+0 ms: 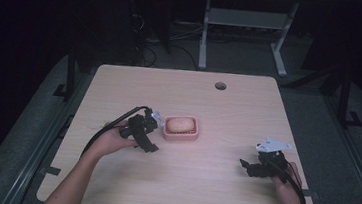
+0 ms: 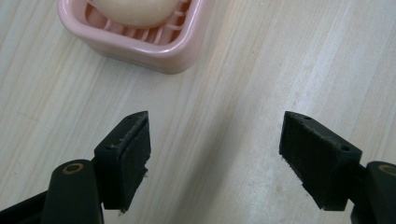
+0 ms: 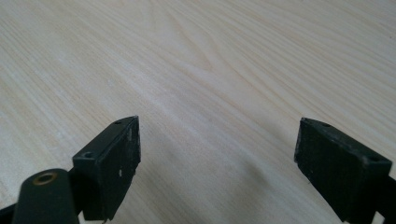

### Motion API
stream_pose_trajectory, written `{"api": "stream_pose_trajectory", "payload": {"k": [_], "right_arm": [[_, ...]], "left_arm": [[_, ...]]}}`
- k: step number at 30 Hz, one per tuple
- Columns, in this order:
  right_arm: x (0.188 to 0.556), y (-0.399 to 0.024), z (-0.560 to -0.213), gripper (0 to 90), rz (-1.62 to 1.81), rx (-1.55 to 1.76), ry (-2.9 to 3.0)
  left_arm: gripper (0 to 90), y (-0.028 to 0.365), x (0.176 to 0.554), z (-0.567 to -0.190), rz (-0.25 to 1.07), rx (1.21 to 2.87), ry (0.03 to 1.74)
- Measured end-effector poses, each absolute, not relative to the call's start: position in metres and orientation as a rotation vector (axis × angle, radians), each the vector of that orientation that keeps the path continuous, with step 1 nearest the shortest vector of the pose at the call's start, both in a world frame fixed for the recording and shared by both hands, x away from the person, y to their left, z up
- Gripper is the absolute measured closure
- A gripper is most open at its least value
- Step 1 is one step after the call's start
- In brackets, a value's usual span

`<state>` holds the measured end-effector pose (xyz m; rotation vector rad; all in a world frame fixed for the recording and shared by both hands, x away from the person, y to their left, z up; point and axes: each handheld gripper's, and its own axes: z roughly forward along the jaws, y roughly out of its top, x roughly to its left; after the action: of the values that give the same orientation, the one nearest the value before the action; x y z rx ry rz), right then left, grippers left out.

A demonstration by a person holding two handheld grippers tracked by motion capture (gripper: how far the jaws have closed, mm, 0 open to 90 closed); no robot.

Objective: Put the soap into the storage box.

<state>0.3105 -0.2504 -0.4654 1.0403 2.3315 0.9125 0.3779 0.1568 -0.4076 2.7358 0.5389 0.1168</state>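
From the high view, a pink soap dish (image 1: 182,128) sits near the middle of the pale wooden table (image 1: 228,111), holding an oval bar of soap (image 1: 179,125) whose long axis runs left to right across the table. The left gripper (image 1: 146,135) is held just beside the dish's left edge, and the right gripper (image 1: 250,167) hovers well apart, near the table's right front corner, angled leftward.

In the left gripper view, the two black fingers (image 2: 126,156) stand wide apart with nothing between them but bare table (image 2: 243,93); the soap dish (image 2: 140,44) lies ahead and to the left, with the soap (image 2: 135,9) resting on its slatted base.

In the right gripper view, the fingers (image 3: 112,163) are likewise spread wide and empty over bare wood grain (image 3: 210,70).
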Motion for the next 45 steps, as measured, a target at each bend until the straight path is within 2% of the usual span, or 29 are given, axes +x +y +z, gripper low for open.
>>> {"api": "stream_pose_trajectory", "payload": {"k": [45], "right_arm": [[0.309, -0.249, -0.466, 13.9, 0.874, 1.034, 2.341]], "left_arm": [[24.7, 0.203, 0.332, -0.431, 0.122, 2.651, 0.639]]}}
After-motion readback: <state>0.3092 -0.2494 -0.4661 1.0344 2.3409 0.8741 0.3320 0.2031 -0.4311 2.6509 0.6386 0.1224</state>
